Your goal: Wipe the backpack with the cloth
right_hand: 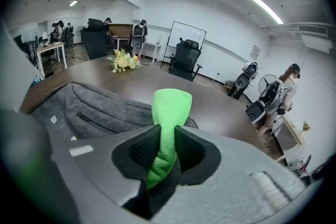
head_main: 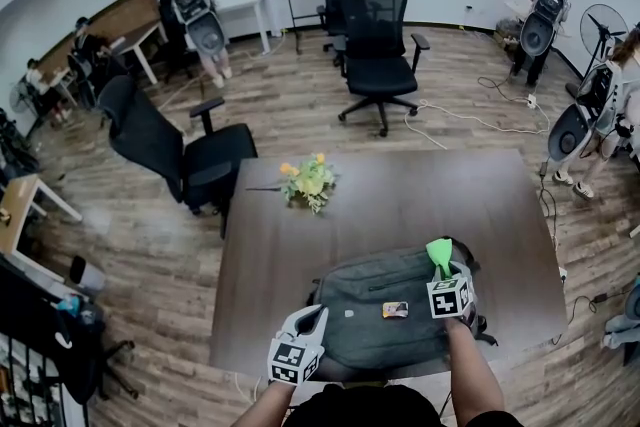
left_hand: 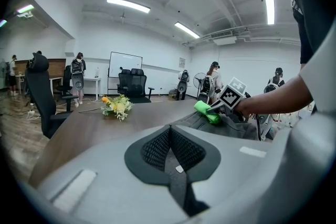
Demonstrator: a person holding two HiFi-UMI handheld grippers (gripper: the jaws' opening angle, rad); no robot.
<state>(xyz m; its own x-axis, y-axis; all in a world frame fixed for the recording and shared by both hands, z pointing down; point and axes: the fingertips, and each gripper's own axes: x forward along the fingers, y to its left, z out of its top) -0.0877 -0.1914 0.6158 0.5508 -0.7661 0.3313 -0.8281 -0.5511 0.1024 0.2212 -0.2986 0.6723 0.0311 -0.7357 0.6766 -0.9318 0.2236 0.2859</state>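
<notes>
Lower centre, the grey backpack (head_main: pixel 385 320) lies on the table (head_main: pixel 400 200); the right gripper (head_main: pixel 443 268) pinches the green cloth (head_main: pixel 438 250) over its right end. The left gripper (head_main: pixel 313 318) has its jaws together, empty, at the bag's left corner, with flowers (head_main: pixel 309 181) beyond.

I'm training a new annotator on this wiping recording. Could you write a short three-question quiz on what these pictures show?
1. True or false: the right hand-held gripper is shut on the bright green microfibre cloth.
2. Multiple choice: on the dark brown wooden table, the grey fabric backpack A) stands upright, B) lies flat, C) hangs wholly off the edge.
3. Fill in: the left hand-held gripper has its jaws ____, with nothing between them.

Key: 1 true; 2 B; 3 together.
</notes>
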